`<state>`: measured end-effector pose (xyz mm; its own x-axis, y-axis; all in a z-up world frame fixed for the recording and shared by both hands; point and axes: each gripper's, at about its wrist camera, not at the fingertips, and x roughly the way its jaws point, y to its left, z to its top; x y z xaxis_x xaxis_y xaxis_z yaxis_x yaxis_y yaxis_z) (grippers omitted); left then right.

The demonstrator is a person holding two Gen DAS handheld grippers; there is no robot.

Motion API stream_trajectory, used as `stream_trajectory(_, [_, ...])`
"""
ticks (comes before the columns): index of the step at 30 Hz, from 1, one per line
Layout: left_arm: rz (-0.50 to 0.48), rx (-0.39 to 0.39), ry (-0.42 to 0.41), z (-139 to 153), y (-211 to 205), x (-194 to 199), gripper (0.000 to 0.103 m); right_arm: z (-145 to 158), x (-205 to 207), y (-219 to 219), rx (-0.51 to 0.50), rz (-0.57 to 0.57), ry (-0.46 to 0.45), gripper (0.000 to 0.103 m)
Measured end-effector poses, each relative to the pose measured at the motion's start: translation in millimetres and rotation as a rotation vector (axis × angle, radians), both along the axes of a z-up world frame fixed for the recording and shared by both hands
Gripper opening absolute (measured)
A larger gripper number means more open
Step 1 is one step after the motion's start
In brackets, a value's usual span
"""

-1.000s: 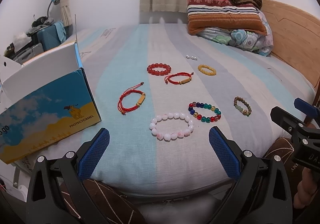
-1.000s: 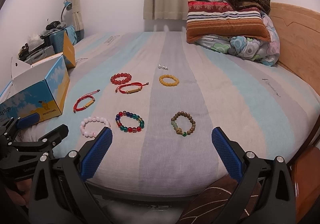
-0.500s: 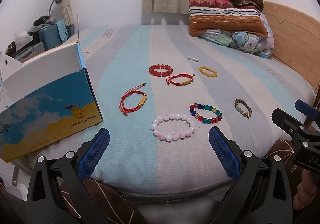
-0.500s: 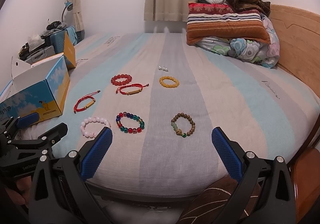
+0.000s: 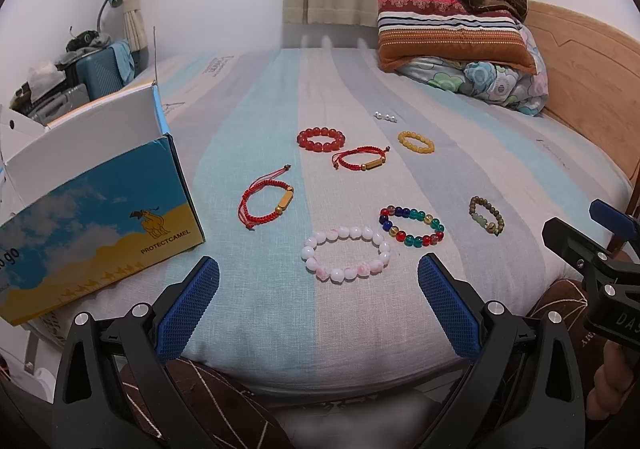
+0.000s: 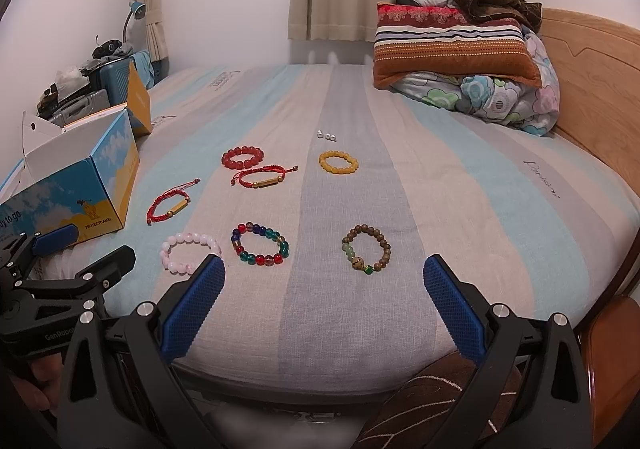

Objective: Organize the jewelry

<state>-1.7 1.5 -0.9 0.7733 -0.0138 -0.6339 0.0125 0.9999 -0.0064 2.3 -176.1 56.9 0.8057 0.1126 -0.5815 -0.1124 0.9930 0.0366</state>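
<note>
Both grippers hover at the bed's near edge, jaws spread wide and empty: the left gripper point(image 5: 319, 303) faces the pink bracelet point(image 5: 346, 253), the right gripper point(image 6: 324, 303) the brown bracelet point(image 6: 365, 253). Other bracelets lie on the bed point(image 6: 460, 185), beside an open box point(image 5: 96, 217).

Seven bracelets point(image 5: 345, 253) lying flat on striped bed point(image 5: 280, 321), apart (beaded, two red cord), perhaps pearl earrings point(image 5: 386, 116) beyond
</note>
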Motion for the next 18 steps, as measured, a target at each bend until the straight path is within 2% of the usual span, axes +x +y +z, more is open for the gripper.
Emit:
stream_trajectory(10, [0.010,-0.012,0.014,-2.3,2.1,6.8,0.097,-0.1,3.1,-1.2,0.006,-0.012,0.010,0.096])
stream_trajectory(15, [0.013,-0.009,0.022,-7.5,3.0,22.8,0.097,-1.5,21.8,-9.3,0.024,-0.038,0.025,0.096])
stream_trajectory(18, [0.005,-0.005,0.056,-17.6,0.9,38.9,0.097,-5.1,38.2,-10.7,-0.001,-0.044,0.041,0.096])
